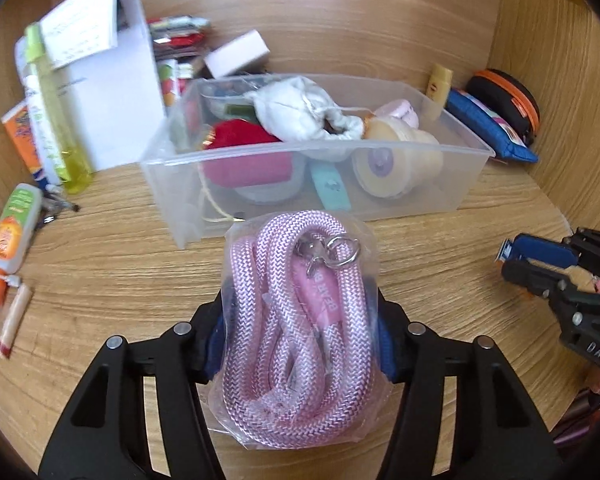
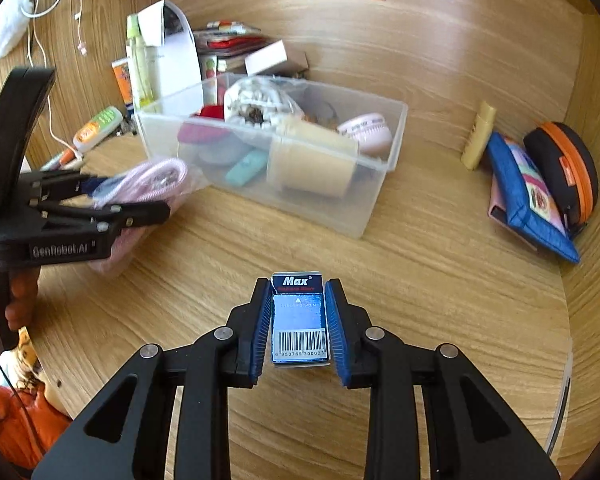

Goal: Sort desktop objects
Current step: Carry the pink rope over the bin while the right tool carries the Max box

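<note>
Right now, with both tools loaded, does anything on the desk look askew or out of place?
Nothing looks spilled or broken. The clear bin sits at an angle to the desk edge, its contents heaped. The yellow tube and blue pouch lean against the back wall. The left tool holds the bagged pink rope; the right tool holds the small Max box.

Each wrist camera rides close behind its own gripper, looking forward and steeply down at the wooden desk point(image 1: 120, 264). Both views share the clear plastic bin point(image 1: 472, 168) point(image 2: 380, 184) and each other's gripper.
</note>
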